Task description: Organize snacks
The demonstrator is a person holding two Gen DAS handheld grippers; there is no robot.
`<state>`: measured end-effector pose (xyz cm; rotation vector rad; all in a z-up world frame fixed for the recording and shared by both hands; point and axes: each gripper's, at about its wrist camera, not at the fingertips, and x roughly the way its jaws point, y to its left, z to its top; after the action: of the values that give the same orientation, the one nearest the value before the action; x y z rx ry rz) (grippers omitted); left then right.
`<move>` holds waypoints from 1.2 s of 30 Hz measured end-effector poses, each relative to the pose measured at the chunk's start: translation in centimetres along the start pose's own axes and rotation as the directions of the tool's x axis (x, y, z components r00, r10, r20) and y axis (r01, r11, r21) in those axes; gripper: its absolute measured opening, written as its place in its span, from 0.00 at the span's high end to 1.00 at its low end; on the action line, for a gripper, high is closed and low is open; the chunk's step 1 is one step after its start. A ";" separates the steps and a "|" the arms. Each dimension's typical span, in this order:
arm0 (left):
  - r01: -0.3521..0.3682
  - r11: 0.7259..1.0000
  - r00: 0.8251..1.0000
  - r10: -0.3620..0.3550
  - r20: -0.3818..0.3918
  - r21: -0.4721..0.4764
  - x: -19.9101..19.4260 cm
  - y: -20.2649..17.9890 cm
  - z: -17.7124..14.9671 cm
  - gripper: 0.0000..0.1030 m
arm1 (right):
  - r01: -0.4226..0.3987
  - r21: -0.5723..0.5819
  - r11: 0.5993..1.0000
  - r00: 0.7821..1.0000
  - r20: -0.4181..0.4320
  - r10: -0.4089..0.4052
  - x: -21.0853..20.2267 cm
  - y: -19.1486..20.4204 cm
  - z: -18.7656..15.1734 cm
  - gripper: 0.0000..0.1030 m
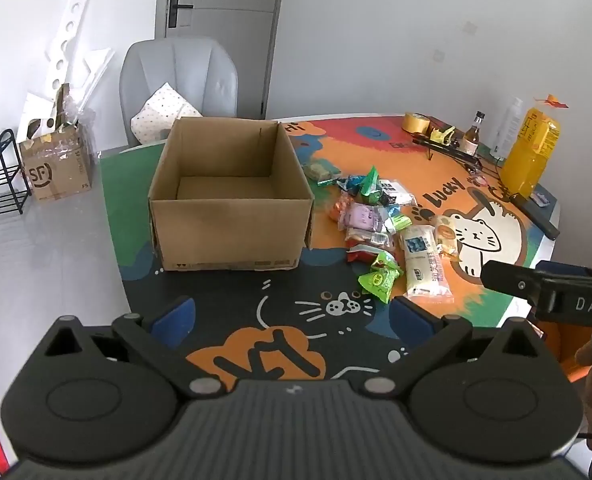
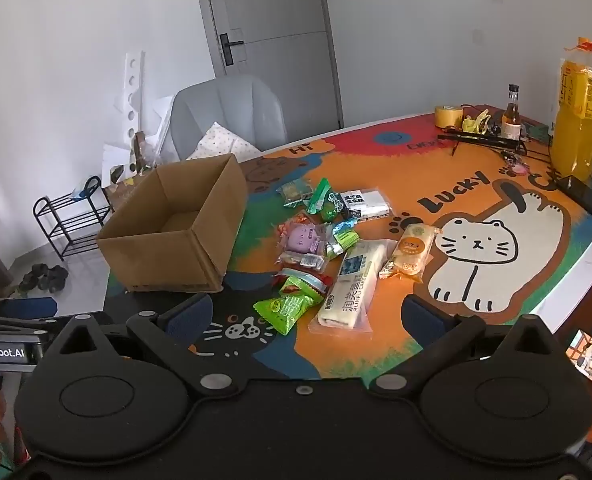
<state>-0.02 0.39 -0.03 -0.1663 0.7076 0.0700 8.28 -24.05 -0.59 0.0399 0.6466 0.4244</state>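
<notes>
An open, empty cardboard box (image 1: 232,200) (image 2: 176,236) stands on the colourful table mat. Right of it lies a loose pile of snack packets: a green one (image 1: 379,280) (image 2: 282,308), a long white pack (image 1: 425,266) (image 2: 353,284), a purple pouch (image 1: 361,218) (image 2: 305,240), an orange-yellow pack (image 1: 445,238) (image 2: 411,252) and several more. My left gripper (image 1: 292,320) hovers open over the near mat, nothing between its blue pads. My right gripper (image 2: 305,318) is open too, just short of the green and white packs; it also shows in the left wrist view as the right gripper (image 1: 551,288) at the right edge.
At the far right of the table stand a yellow juice bottle (image 2: 577,120), a small brown bottle (image 2: 511,114), a tape roll (image 2: 447,116) and a black rack (image 2: 483,140). A grey chair (image 1: 178,80), a floor box (image 1: 56,168) and a shoe rack (image 2: 72,216) lie beyond the table.
</notes>
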 end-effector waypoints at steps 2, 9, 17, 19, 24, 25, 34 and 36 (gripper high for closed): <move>0.002 1.000 1.000 -0.002 0.007 0.005 -0.2 -0.1 0.0 0.00 | -0.002 -0.009 1.000 1.000 0.004 0.002 -0.2 0.0 -0.1 0.00; -0.004 1.000 1.000 0.003 0.020 0.016 -0.7 -0.2 0.3 0.00 | 0.005 -0.003 1.000 1.000 0.015 -0.005 -0.4 -0.3 0.2 0.00; -0.005 1.000 1.000 0.005 0.012 0.002 -0.7 0.1 0.3 0.00 | 0.009 -0.003 1.000 1.000 0.022 -0.009 -0.6 -0.5 0.0 0.00; -0.004 1.000 1.000 0.004 0.015 0.006 -0.8 0.1 0.4 0.00 | 0.014 -0.009 1.000 1.000 0.025 -0.013 -0.6 -0.5 -0.1 0.00; -0.005 1.000 0.999 0.004 0.033 0.005 -1.3 0.3 0.6 0.00 | -0.003 -0.012 1.000 1.000 0.028 0.003 -0.6 -0.6 0.0 0.00; -0.004 1.000 0.999 0.004 0.034 0.003 -1.3 0.3 0.6 0.00 | -0.001 -0.011 1.000 1.000 0.028 0.001 -0.6 -0.5 0.0 0.00; -0.003 1.000 0.999 0.003 0.033 0.004 -1.3 0.3 0.5 0.00 | -0.001 -0.011 1.000 1.000 0.020 0.001 -0.5 -0.5 -0.1 0.00; -0.003 1.000 1.000 0.003 0.031 0.004 -1.3 0.4 0.5 0.00 | 0.002 -0.008 1.000 1.000 0.020 -0.002 -0.5 -0.6 -0.1 0.00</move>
<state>-0.70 0.82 1.10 -0.1603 0.6770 0.0737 8.10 -24.81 -0.51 0.0363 0.6251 0.4244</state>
